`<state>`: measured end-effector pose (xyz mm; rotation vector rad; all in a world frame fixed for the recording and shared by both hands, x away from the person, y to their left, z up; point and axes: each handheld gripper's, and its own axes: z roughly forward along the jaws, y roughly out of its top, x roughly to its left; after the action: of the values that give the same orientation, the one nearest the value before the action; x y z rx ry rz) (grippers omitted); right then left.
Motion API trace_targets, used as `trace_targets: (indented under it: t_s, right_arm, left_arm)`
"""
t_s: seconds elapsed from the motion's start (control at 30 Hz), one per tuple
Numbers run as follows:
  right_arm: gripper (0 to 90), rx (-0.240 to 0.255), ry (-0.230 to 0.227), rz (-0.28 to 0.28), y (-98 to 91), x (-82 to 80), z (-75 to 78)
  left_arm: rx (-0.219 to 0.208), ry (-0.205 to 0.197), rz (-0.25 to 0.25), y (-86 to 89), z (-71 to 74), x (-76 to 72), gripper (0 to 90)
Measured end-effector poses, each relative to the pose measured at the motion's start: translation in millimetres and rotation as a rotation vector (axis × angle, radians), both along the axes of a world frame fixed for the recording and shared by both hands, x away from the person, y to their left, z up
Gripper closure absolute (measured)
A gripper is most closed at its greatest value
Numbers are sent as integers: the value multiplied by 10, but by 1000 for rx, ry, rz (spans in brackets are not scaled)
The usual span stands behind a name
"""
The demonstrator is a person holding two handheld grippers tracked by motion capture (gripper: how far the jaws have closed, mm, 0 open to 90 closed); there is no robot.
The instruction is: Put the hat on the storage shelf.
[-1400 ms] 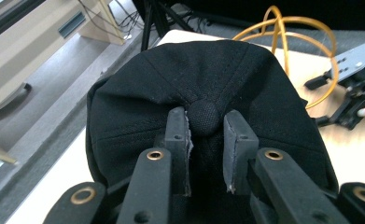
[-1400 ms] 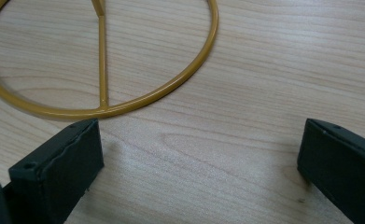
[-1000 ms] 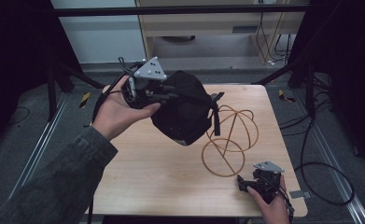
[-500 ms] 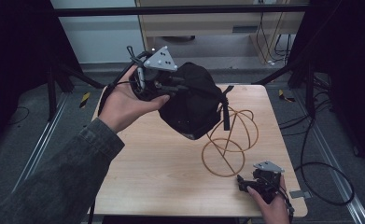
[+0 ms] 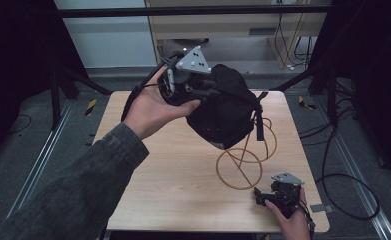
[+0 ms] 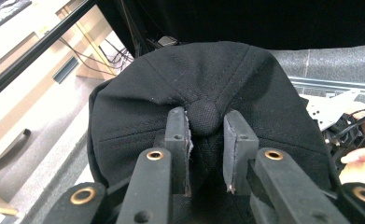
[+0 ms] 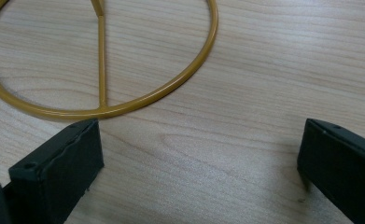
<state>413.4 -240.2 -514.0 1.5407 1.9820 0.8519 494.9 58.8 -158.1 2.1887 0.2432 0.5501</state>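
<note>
- Left gripper view looks straight onto a black cap point(image 6: 189, 88) — its crown fills the middle of the picture, and the two black jaws stand on either side of the round top button point(image 6: 203, 117), closed in against the cloth around it.
- High view puts the cap point(image 5: 223, 107) up in the air above the far half of the tabletop point(image 5: 173, 185), hanging from the left claw point(image 5: 203, 92), with its strap dangling at the right side.
- As a judgement: the cap is light and soft. The fabric puckers around the pinch, so it will sag and swing rather than keep its shape. The button and the bunched seams beneath it give the firmest purchase; a pinch on loose cloth alone could slip.
- Just below and to the right of the cap stands a yellow wire stand point(image 5: 243, 160) — a rounded frame rising from a ring base on the wood. The cap's lower edge hangs close to its top; whether they touch I cannot tell.
- Right gripper view shows the stand's ring base point(image 7: 171, 88) lying flat on the wood, just beyond the jaws.
- Right claw point(image 5: 278, 195) rests low at the near right corner of the tabletop, jaws spread wide with nothing between them but bare wood.
- Thin and light as it looks, the stand may tip if the cap drags across it.
</note>
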Motion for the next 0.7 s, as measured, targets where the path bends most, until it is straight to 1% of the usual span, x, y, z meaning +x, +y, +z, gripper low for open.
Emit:
trace_targets:
  t_s: [0.1, 0.13, 0.2, 0.27, 0.43, 0.5, 0.57, 0.67, 0.7]
  right_arm:
    - [3, -1, 0, 1, -1, 0, 0]
    - [3, 0, 0, 0, 0, 1, 0]
    - [3, 0, 0, 0, 0, 1, 0]
    - [4, -1, 0, 0, 0, 1, 0]
    - [3, -1, 0, 1, -1, 1, 0]
    - [3, -1, 0, 2, -2, 2, 1]
    - [3, 0, 0, 2, -1, 2, 0]
    - [3, -1, 0, 1, -1, 2, 0]
    - [3, 0, 0, 2, -2, 2, 1]
  left_arm:
    - [-12, 0, -9, -43, 14, 7, 743]
    - [-12, 0, -12, -87, 20, 13, 743]
    - [-10, 0, -15, -109, 19, 16, 744]
    - [-7, -3, -14, -169, 12, 22, 743]
    - [-19, -8, -22, -244, 16, 19, 743]
    - [-30, -7, -29, -292, 3, 22, 743]
    - [-23, -6, -29, -327, -13, 31, 743]
    - [-23, -6, -23, -365, -31, 48, 743]
    - [-29, -5, -23, -374, -33, 56, 743]
